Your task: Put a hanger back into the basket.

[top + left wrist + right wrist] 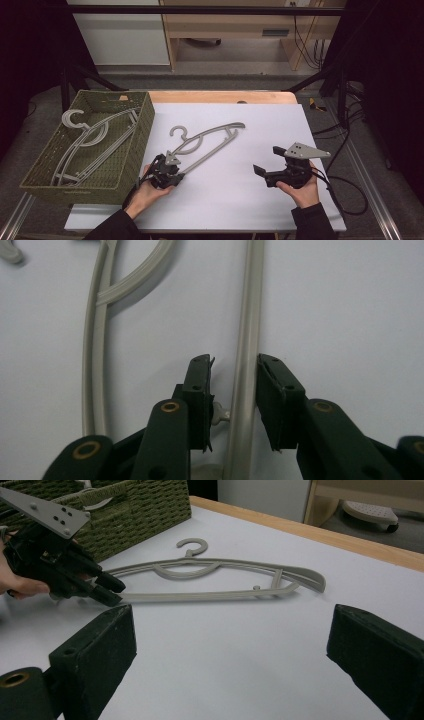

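Grey hanger [207, 141] flat on white worktop [240, 200] beside basket [131, 150]; left tool [176, 176] straddling its bottom bar, pads not yet pressing; right tool [260, 170] wide open, well apart

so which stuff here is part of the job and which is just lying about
In the job: grey hanger on the table, bottom bar between the left claw pads; woven basket holding more hangers.

Lying about: right claw, open over bare table; wheeled base behind.
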Demonstrator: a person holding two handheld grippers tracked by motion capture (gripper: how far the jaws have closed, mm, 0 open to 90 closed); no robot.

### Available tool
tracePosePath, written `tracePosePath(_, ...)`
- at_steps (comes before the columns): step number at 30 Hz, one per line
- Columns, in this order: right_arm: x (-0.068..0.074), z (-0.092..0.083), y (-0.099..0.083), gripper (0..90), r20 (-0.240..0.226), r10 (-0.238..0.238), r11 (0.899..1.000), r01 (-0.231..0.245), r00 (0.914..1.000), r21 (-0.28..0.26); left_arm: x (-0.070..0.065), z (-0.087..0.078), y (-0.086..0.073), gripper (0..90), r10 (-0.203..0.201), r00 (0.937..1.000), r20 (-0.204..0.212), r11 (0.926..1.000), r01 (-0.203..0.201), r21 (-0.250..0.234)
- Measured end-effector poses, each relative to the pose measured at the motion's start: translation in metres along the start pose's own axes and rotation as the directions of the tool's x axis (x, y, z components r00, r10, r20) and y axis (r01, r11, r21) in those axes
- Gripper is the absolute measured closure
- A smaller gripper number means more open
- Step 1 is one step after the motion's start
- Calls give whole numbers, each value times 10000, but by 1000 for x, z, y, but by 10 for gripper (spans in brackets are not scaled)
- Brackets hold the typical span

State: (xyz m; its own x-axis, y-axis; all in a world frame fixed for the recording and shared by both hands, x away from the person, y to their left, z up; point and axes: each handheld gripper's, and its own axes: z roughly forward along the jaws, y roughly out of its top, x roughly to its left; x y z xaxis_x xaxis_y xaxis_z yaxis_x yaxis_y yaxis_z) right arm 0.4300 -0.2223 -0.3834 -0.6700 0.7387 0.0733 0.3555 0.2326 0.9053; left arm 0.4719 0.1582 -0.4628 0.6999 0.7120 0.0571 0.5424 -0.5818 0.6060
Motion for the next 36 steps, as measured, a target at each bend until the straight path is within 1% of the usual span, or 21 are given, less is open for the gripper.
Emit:
tracePosePath(1, 0, 0, 0, 58, 27, 25, 10000, -25, 10000, 2, -1, 0, 1, 672, -27, 10000, -55, 10000, 27, -9)
tracePosePath(2, 0, 0, 0, 59, 13, 23, 10000, -23, 10000, 22, -1, -1, 2, 673, -5, 10000, 63, 9999, 4, 100)
tracePosePath(4, 0, 1, 0, 59, 21, 30, 10000, -30, 10000, 30, -5, 0, 3, 689, -108, 9989, 453, 9999, 109, -24)
tracePosePath(5, 1, 1, 0, 60, 0, 48, 10000, -48, 10000, 27, -8, -1, 5, 700, -58, 9981, 614, 9999, 50, 130)
tracePosePath(7, 0, 1, 0, 60, 18, 32, 10000, -32, 10000, 41, -18, 1, 9, 716, 16, 9985, 548, 9999, -22, 110)
tracePosePath(9, 1, 1, 0, 60, 5, 50, 10000, -50, 10000, 46, -28, 3, 15, 723, 22, 9981, 612, 9999, -31, 133)
tracePosePath(11, 0, 0, 0, 62, 16, 23, 10000, -23, 10000, 16, -39, 5, 20, 790, -179, 9980, 608, 9998, 173, 94)
tracePosePath(13, 0, 0, 0, 63, -15, -17, 10000, 17, 10000, 9, -49, 9, 24, 784, -176, 9977, 659, 9998, 175, 30)
tracePosePath(14, 0, -1, 0, 63, -20, -14, 10000, 14, 10000, 3, -54, 12, 26, 782, -273, 9977, 624, 9996, 277, -56)
tracePosePath(15, 0, -1, 0, 63, -31, 7, 10000, -7, 10000, 6, -57, 13, 28, 780, -203, 9977, 653, 9997, 209, -96)
tracePosePath(17, 0, -1, 0, 64, -21, 31, 10000, -31, 10000, -32, -62, 17, 29, 776, -430, 9968, 679, 9985, 452, -321)
tracePosePath(20, 0, 0, 0, 67, -34, -2, 10000, 2, 10000, 16, -64, 19, 31, 772, -490, 9951, 854, 9976, 530, -448)
tracePosePath(22, 1, 1, 0, 68, -25, 20, 10000, -20, 10000, 38, -63, 18, 30, 758, -357, 9952, 906, 9980, 403, -487)
tracePosePath(24, 1, 2, -1, 71, -41, 29, 10000, -29, 10000, 43, -60, 12, 31, 693, -394, 9930, 1116, 9967, 470, -659)
tracePosePath(28, 5, 10, -3, 76, -96, 100, 9998, -98, 9999, 148, -51, -13, 31, 600, -309, 9899, 1381, 9890, 503, -1388)
tracePosePath(30, 7, 14, -4, 81, -142, 97, 9996, -93, 9999, 272, -42, -29, 31, 552, -219, 9921, 1231, 9828, 439, -1792)
tracePosePath(31, 8, 17, -4, 84, -135, 156, 9994, -152, 9998, 304, -38, -37, 30, 524, -218, 9921, 1235, 9787, 464, -2001)
tracePosePath(33, 13, 22, -4, 88, -129, 188, 9988, -182, 9997, 449, -30, -53, 27, 471, -163, 9947, 1016, 9693, 407, -2426)
tracePosePath(34, 15, 25, -4, 89, -126, 57, 9988, -51, 9999, 487, -26, -59, 26, 438, -127, 9950, 992, 9664, 377, -2544)
tracePosePath(35, 19, 28, -3, 91, -133, 80, 9983, -72, 9999, 580, -23, -64, 24, 400, -200, 9948, 1003, 9666, 449, -2523)
tracePosePath(36, 22, 33, -2, 90, -188, 47, 9981, -35, 9998, 617, -20, -67, 21, 379, -267, 9952, 937, 9693, 487, -2409)
